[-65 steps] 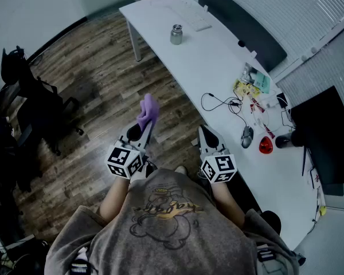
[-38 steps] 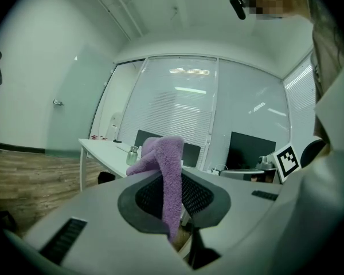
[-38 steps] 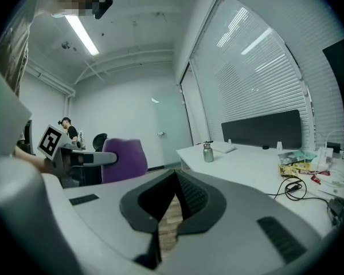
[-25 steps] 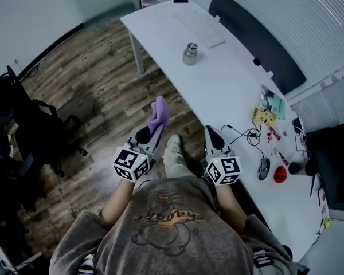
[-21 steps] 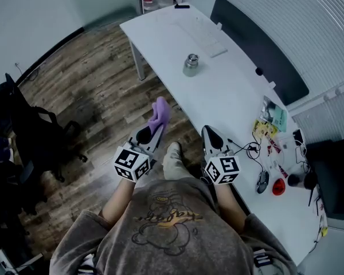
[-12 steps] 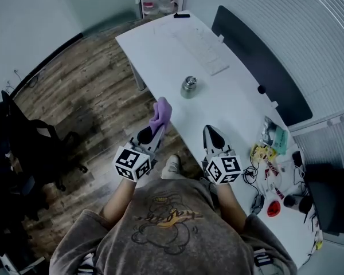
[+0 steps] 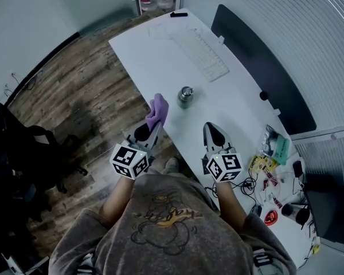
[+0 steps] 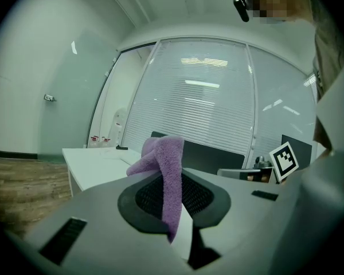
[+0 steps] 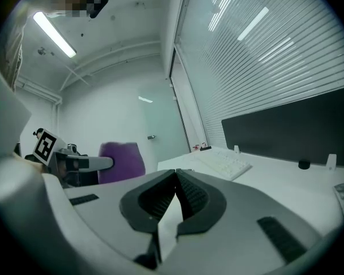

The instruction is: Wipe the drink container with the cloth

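White desk (image 7: 160, 44): drink container (image 7: 186, 97) stands upright near its front edge, long axis vertical. Purple cloth (image 7: 157, 110) is just left of the container, pinched in the left gripper (image 7: 149, 129). Right gripper (image 7: 213, 128), jaws pressed together and empty, sits back-right of the container, farther off.

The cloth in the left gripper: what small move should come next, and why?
Probably carry the left gripper forward until the purple cloth meets the drink container. Its jaws are shut on the cloth, and the container stands apart on the white desk, just beyond the cloth, not yet touched.
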`<state>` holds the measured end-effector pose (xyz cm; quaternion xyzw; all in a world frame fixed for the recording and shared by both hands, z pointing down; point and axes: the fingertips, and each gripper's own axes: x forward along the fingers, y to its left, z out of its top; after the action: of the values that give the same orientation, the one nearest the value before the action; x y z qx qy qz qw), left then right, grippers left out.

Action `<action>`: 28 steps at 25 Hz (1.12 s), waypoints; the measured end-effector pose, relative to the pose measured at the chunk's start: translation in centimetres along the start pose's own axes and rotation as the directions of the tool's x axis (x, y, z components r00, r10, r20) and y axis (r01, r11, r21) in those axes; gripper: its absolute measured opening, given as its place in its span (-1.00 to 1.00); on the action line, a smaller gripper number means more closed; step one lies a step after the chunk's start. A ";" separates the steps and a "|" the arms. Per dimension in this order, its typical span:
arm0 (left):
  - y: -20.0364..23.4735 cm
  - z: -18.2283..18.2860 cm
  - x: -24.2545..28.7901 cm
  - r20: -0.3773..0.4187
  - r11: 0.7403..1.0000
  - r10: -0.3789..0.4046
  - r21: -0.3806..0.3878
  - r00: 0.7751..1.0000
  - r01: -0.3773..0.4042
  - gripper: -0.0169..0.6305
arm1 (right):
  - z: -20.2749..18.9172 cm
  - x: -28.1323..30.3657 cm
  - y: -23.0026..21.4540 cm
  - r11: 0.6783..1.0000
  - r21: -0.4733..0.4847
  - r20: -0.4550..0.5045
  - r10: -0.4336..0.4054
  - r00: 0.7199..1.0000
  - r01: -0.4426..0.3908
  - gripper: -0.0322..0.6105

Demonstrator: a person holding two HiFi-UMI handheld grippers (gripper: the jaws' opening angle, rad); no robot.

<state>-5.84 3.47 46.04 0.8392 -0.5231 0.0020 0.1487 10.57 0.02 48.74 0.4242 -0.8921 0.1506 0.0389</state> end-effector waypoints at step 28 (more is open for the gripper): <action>5.4 2.3 8.5 -0.073 0.983 -0.182 0.011 0.981 0.183 -0.79 | 1.8 7.1 -1.4 0.997 -0.040 -0.036 -0.062 0.997 0.061 -0.70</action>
<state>-7.10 -6.81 46.54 0.8842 -0.4383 0.0232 0.1597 7.25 -6.66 48.77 0.4477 -0.8806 0.1396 0.0683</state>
